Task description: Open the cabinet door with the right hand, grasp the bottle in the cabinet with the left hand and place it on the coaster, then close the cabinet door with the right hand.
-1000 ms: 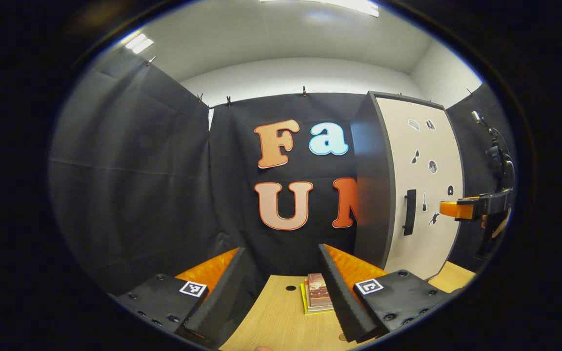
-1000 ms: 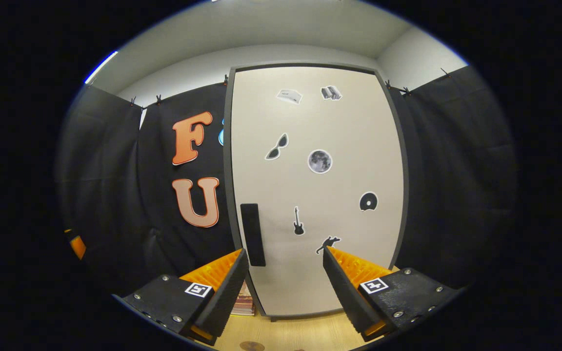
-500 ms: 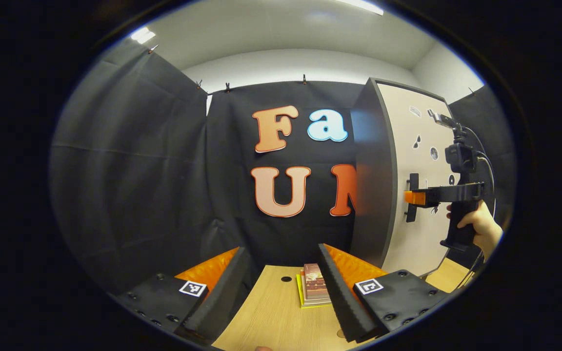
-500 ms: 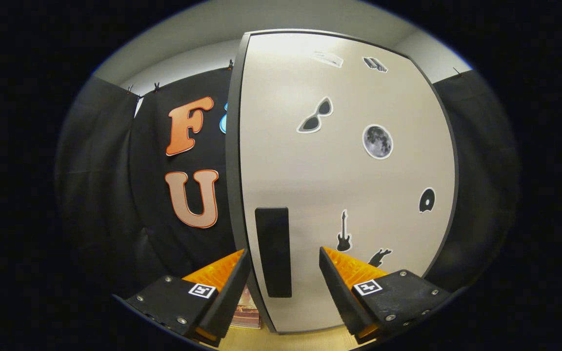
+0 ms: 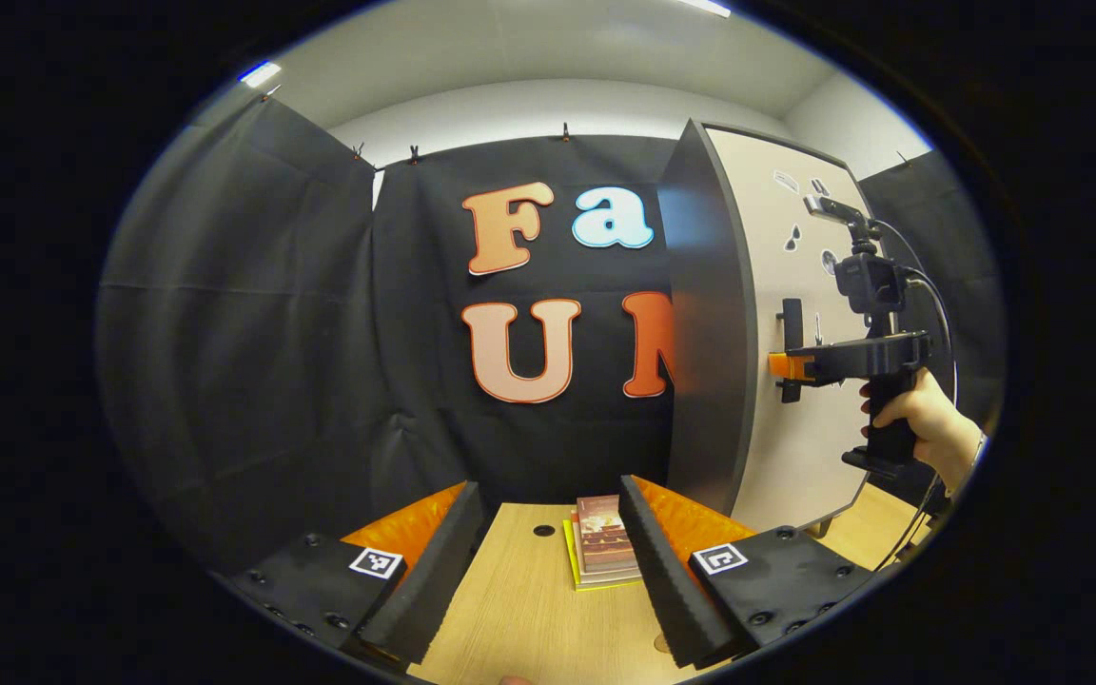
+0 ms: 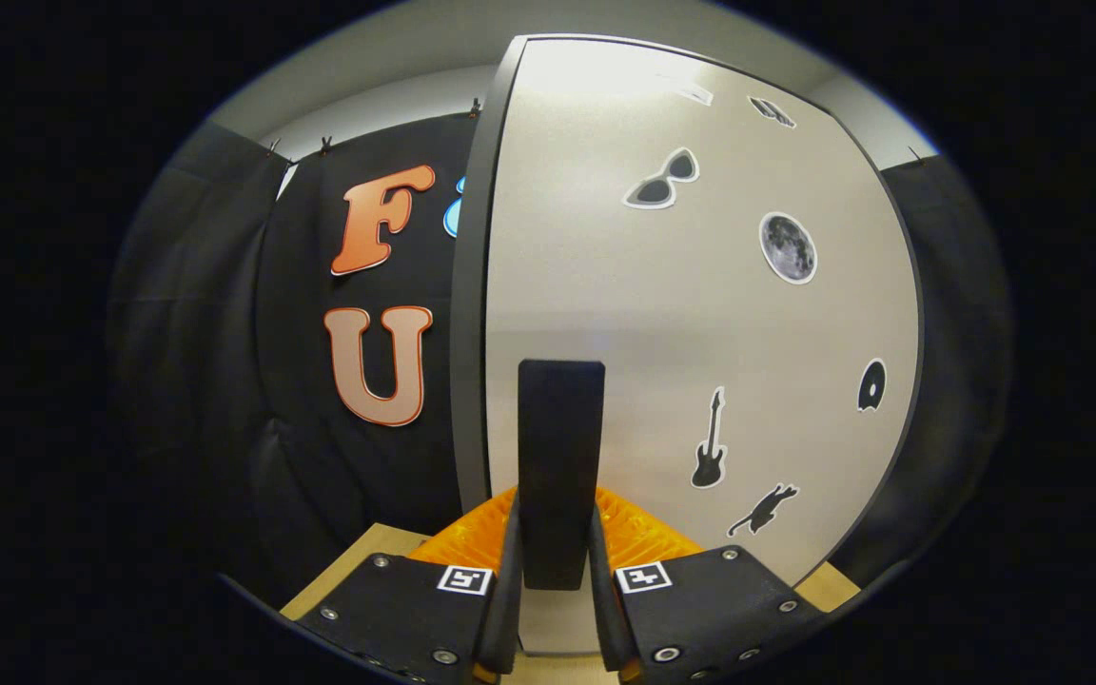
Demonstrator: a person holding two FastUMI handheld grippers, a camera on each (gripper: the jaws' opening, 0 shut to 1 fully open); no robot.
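Your right gripper has closed its two fingers against the sides of the dark upright handle on the cabinet door; both fingers press on it, low on the bar. In the left gripper view, that same gripper meets the handle from the front, with your right hand wrapped round its grip. The door lies flat against the cabinet, its pale face dotted with small stickers, among them sunglasses, a moon and a guitar.

Your left gripper is held low over the wooden table with its fingers wide apart and nothing between them. Beyond its fingertips a small stack of books lies on the table, just beside the cabinet's dark side panel. The cabinet's inside is hidden behind the door, so where the bottle sits cannot be told.
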